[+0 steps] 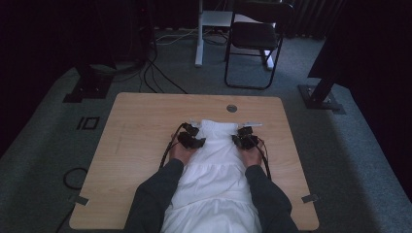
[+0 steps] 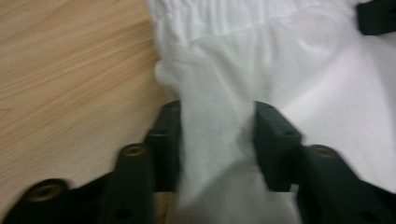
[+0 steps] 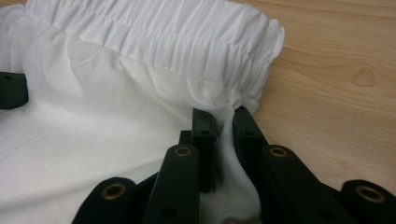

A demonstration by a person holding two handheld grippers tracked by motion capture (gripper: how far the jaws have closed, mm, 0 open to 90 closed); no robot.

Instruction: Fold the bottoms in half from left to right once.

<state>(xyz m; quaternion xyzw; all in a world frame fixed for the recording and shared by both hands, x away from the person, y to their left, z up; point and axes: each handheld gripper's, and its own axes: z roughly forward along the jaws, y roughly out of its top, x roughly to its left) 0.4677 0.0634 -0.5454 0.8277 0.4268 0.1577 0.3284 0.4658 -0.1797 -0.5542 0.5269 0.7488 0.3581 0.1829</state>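
1. White garment (image 1: 214, 165) (skirt or similar, gathered elastic band at the far end) lies flat down the middle of the counter (image 1: 141, 126), near end hanging over the person's edge, between the forearms.
2. Right gripper (image 1: 244, 137): fingers pressed nearly together, pinching a fold of cloth just under the band's corner. Grip looks set.
3. Left gripper (image 1: 192, 137): a thick ridge of cloth sits between the fingers, both pads against it. Counts as pinching, looser and wider bite than the right. No earlier picture, so just the state.
4. Progress, judged: both sides of the band end are grasped; the grab step is about done. Lifting, folding or pulling the garment looks not yet started; cloth is still flat, no fold line showing.
5. Left: the actual fold or move, then release.
6. High view gives the whole layout: garment centred, both hands (image 1: 180, 151) symmetrical, chair (image 1: 255, 43) and cables on the floor behind. Too dim and small to read the fingers.
7. Left gripper view shows the bunched ridge of cloth (image 2: 217, 140) between its fingers (image 2: 273, 140), plus bare wood beside the hem.
8. Right gripper view shows the gathered band (image 3: 159, 37) sharply and the pinch point (image 3: 226, 116) at its corner; the other gripper's black tip (image 3: 11, 88) sits at the far edge.
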